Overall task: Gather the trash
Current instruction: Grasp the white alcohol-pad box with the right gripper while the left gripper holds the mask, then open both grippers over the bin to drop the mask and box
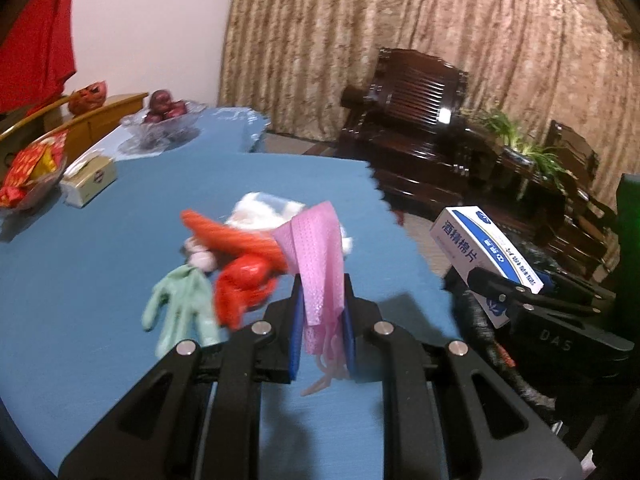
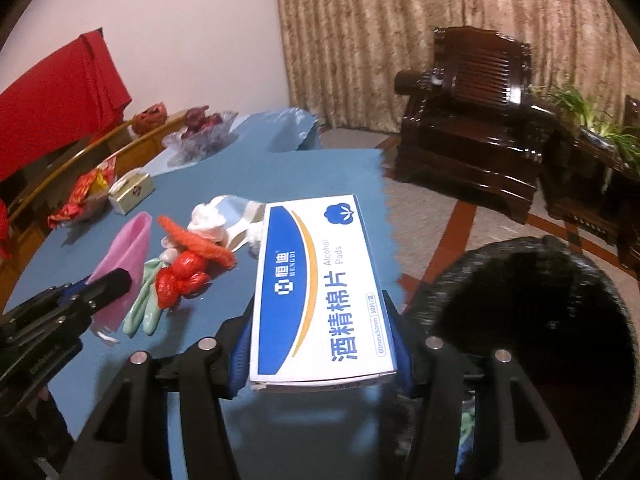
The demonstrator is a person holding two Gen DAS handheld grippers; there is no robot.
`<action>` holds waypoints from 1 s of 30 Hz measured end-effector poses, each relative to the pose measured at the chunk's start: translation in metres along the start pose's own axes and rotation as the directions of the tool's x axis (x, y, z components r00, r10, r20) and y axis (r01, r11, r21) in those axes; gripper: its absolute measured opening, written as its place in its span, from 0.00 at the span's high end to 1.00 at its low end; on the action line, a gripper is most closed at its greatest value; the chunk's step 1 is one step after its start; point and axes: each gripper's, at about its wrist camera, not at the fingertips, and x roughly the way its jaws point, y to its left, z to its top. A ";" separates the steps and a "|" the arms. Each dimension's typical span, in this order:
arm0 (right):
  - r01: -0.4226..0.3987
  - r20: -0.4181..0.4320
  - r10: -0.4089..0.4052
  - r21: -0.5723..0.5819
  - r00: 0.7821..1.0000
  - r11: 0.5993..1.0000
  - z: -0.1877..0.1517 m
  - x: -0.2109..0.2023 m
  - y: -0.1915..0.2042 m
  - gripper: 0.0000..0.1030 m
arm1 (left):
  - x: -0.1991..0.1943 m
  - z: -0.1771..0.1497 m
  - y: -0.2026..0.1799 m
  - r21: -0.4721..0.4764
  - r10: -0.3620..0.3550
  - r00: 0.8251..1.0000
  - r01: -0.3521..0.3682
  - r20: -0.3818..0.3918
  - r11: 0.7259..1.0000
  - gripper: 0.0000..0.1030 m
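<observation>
My left gripper [image 1: 322,292] is shut on a pink face mask [image 1: 320,264] and holds it above the blue table [image 1: 100,272]; the mask also shows in the right wrist view [image 2: 124,256]. My right gripper [image 2: 322,320] is shut on a white and blue alcohol pads box [image 2: 320,296], held over the table's right edge; the box also shows in the left wrist view [image 1: 484,248]. On the table lie a green glove [image 1: 180,308], a red plastic bag [image 1: 244,280], an orange strip [image 1: 232,236] and white tissue [image 1: 260,212]. A black bin bag [image 2: 532,320] gapes open to the right of the box.
A tissue box [image 1: 88,180], a glass bowl of red packets [image 1: 32,176] and a glass fruit bowl [image 1: 164,120] stand at the table's far left. A dark wooden armchair [image 2: 472,128] and potted plants [image 2: 600,128] stand on the floor beyond.
</observation>
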 end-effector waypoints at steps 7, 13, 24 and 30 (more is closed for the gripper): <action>0.052 0.031 -0.054 0.047 0.998 0.998 -0.005 -0.034 -0.043 0.48 | 0.001 0.001 -0.049 0.060 -0.076 0.997 0.077 -0.004 0.995 0.85; 0.107 0.055 -0.112 0.090 0.992 0.990 -0.012 -0.059 -0.082 0.48 | 0.009 0.001 -0.093 0.112 -0.152 0.988 0.153 -0.022 0.982 0.85; 0.240 0.040 -0.250 0.170 0.967 0.956 -0.034 -0.086 -0.152 0.48 | 0.031 0.001 -0.173 0.194 -0.285 0.957 0.290 -0.054 0.937 0.85; 0.288 0.022 -0.299 0.205 0.954 0.935 -0.044 -0.093 -0.181 0.48 | 0.047 -0.001 -0.205 0.209 -0.329 0.941 0.338 -0.078 0.918 0.85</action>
